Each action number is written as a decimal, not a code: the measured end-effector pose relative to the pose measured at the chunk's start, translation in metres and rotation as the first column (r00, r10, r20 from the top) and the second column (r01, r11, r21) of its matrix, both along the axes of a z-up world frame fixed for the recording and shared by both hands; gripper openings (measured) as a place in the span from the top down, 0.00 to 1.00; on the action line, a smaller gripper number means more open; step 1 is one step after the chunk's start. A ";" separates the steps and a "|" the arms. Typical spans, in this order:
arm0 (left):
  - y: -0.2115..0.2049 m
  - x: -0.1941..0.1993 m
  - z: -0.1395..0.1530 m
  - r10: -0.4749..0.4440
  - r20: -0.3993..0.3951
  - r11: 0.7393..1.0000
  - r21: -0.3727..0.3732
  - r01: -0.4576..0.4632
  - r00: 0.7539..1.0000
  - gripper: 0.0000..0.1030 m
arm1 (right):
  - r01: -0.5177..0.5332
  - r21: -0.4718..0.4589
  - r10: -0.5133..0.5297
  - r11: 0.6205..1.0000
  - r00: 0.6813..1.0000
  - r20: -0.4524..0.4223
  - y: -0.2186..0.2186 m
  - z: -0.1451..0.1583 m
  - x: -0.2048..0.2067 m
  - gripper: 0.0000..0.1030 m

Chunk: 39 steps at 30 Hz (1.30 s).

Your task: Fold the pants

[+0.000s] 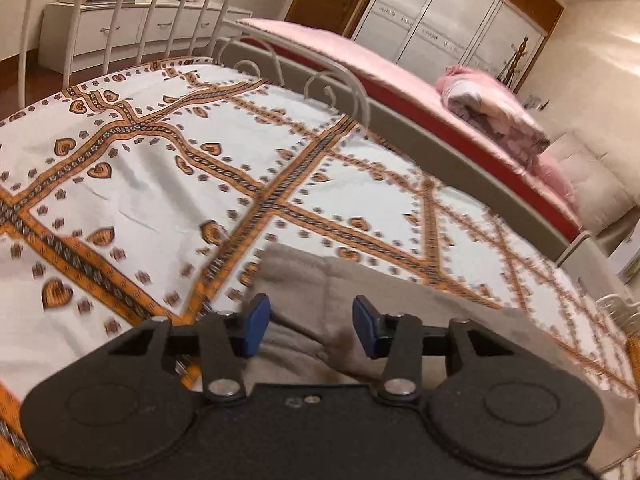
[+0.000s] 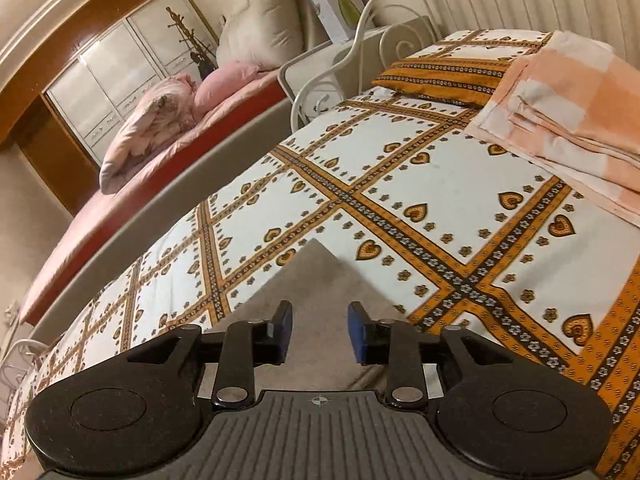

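Your left tool [image 1: 311,325] has its blue pads [image 1: 256,322] spread apart, and nothing is pinched between them; the taupe-grey soft fabric pants [image 1: 304,280] lie just beneath and ahead of the gap. Your right tool [image 2: 319,330] is likewise spread, its pads clear of the cloth, hovering over the same pants [image 2: 316,276]. From the right wrist view the garment shows as a flat, smooth panel ending in a sharp, neat corner that points away from you across the bed. From the left wrist view it looks thicker and layered, with a rounded fold edge, a lengthwise crease running toward the tool and a darker smudge near the right pad. The pants rest on the bed's white sheet printed with orange bands, small flowers and hearts [image 2: 460,168], close to your side of it. Farther out on that sheet lie a folded peach-and-white checked blanket [image 2: 568,112] and an orange patterned pillow [image 2: 440,76]. Beyond the white curled metal bed rail [image 1: 332,80] stands a second bed with pink bedding [image 1: 360,56] and a bundled pink quilt [image 1: 492,108].
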<state>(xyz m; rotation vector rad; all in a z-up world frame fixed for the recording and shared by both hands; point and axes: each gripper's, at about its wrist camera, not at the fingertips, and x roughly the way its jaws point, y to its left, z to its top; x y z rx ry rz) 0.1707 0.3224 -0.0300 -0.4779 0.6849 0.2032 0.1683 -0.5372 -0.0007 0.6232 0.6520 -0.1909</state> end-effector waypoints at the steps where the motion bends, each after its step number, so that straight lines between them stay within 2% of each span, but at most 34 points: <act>1: 0.005 0.005 -0.001 -0.003 -0.009 1.000 0.007 0.003 1.000 0.65 | 0.001 -0.001 -0.001 1.000 1.000 0.002 0.002 0.001 -0.001 0.68; 4: 0.015 0.014 -0.004 -0.033 -0.002 0.999 -0.033 0.033 0.999 0.65 | -0.019 -0.011 0.019 1.000 1.000 -0.009 0.009 0.000 0.007 0.68; 6: 0.015 0.023 -0.010 -0.070 -0.029 0.996 -0.065 0.068 0.997 0.62 | -0.039 -0.034 0.039 0.999 0.999 -0.017 0.016 0.000 0.011 0.68; 8: 0.013 0.025 -0.012 -0.083 -0.034 0.994 -0.068 0.080 0.996 0.62 | -0.054 -0.054 0.053 0.997 0.998 -0.027 0.021 -0.001 0.016 0.68; 10: 0.011 0.022 -0.011 -0.088 -0.003 0.992 -0.094 0.087 0.996 0.70 | -0.063 -0.057 0.061 0.996 0.997 -0.037 0.024 -0.003 0.019 0.68; 12: 0.008 0.019 -0.011 -0.090 0.018 0.992 -0.085 0.091 0.996 0.74 | -0.064 -0.061 0.061 0.996 0.997 -0.048 0.025 -0.005 0.021 0.68; 14: 0.002 0.026 -0.019 -0.106 -0.035 0.994 -0.040 0.105 0.994 0.73 | -0.065 -0.062 0.062 0.996 0.997 -0.052 0.026 -0.007 0.022 0.68; 15: 0.003 0.028 -0.020 -0.108 -0.026 0.994 -0.037 0.107 0.994 0.71 | -0.068 -0.062 0.065 0.996 0.996 -0.056 0.026 -0.008 0.023 0.68; 17: 0.008 0.027 -0.020 -0.093 0.000 0.993 -0.077 0.093 0.996 0.73 | -0.073 -0.063 0.069 0.995 0.996 -0.065 0.027 -0.009 0.025 0.67; 21: 0.000 0.027 -0.014 -0.119 0.005 0.993 -0.020 0.119 0.993 0.89 | -0.085 -0.068 0.080 0.994 0.994 -0.075 0.029 -0.010 0.026 0.67; 24: -0.003 0.021 0.004 -0.114 0.087 0.993 0.042 0.110 0.990 0.97 | -0.082 -0.067 0.077 0.994 0.994 -0.083 0.028 -0.012 0.026 0.66; 26: -0.001 0.020 0.020 -0.088 0.134 0.991 0.109 0.074 0.987 0.97 | -0.079 -0.067 0.073 0.995 0.994 -0.084 0.027 -0.013 0.025 0.66; 27: 0.001 0.022 0.023 -0.085 0.135 0.989 0.132 0.067 0.987 0.97 | -0.080 -0.069 0.074 0.994 0.994 -0.086 0.027 -0.013 0.025 0.66; 29: 0.003 0.042 0.002 -0.098 -0.019 0.975 0.201 0.100 0.995 0.97 | -0.083 -0.073 0.077 0.994 0.993 -0.092 0.027 -0.014 0.025 0.66; 30: 0.002 0.049 -0.015 -0.105 -0.102 0.970 0.207 0.125 0.989 0.95 | -0.086 -0.073 0.079 0.994 0.992 -0.096 0.027 -0.015 0.026 0.66; 32: -0.003 0.043 -0.018 -0.086 -0.067 0.972 0.215 0.098 0.994 0.95 | -0.081 -0.066 0.074 0.995 0.992 -0.099 0.026 -0.016 0.026 0.65; 33: -0.002 0.040 -0.016 -0.062 -0.050 0.980 0.184 0.070 0.997 0.91 | -0.077 -0.058 0.071 0.995 0.993 -0.099 0.025 -0.016 0.026 0.65; 37: -0.002 0.015 0.001 0.000 -0.014 0.987 0.162 0.003 1.000 0.71 | -0.076 -0.043 0.073 0.996 0.994 -0.081 0.024 -0.013 0.023 0.64; 39: -0.002 -0.004 0.015 0.031 0.022 0.987 0.154 -0.034 0.999 0.59 | -0.076 -0.036 0.073 0.996 0.995 -0.072 0.022 -0.012 0.021 0.59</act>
